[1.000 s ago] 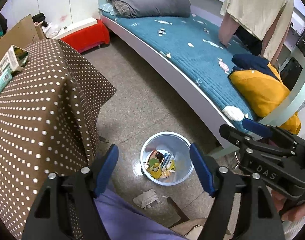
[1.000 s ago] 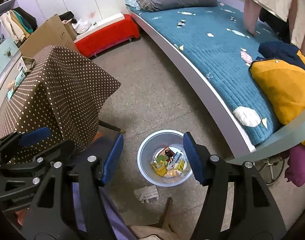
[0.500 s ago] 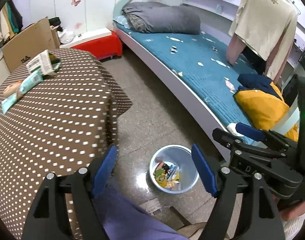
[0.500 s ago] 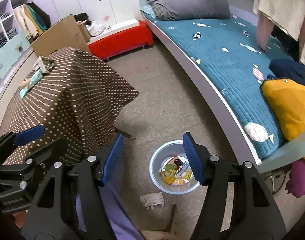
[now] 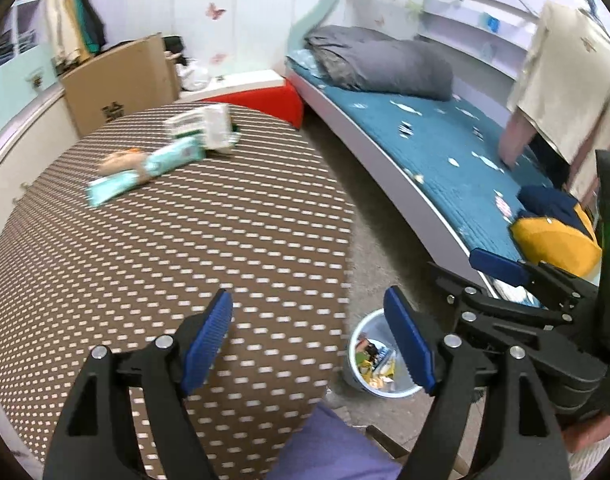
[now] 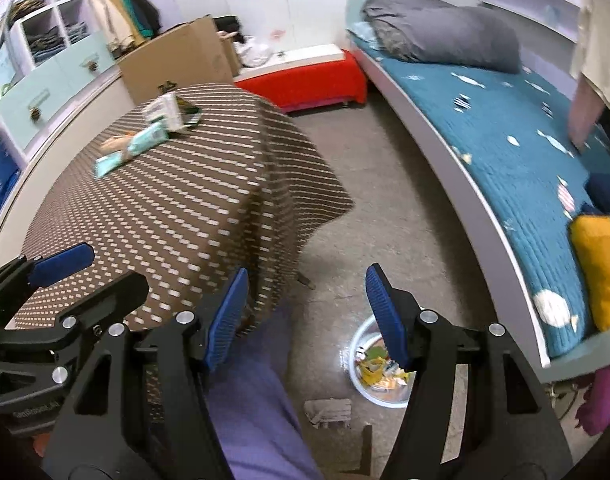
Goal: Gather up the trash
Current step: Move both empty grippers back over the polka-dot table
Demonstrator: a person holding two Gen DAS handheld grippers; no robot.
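Note:
A white-and-green carton (image 5: 201,126), a mint wrapper (image 5: 145,176) and a beige scrap (image 5: 119,159) lie at the far side of the brown dotted tablecloth (image 5: 185,260). The carton (image 6: 165,112) and wrapper (image 6: 133,150) also show in the right wrist view. The round bin (image 5: 359,326) stands on the floor beside the table, with wrappers inside. My left gripper (image 5: 307,308) is open and empty over the table's near edge. My right gripper (image 6: 305,280) is open and empty above the floor by the bin (image 6: 355,340). A crumpled paper scrap (image 6: 329,412) lies beside the bin.
A bed with a teal quilt (image 5: 445,152), a grey pillow (image 5: 385,68) and a yellow cushion (image 5: 553,244) runs along the right. A red bench (image 6: 305,76) and a cardboard box (image 6: 177,60) stand behind the table. A person's purple-clad leg (image 6: 249,408) is below the grippers.
Both grippers have risen and swung from over the bin toward the table. The tabletop with its litter has come into full view, and the bin has slid low in both views.

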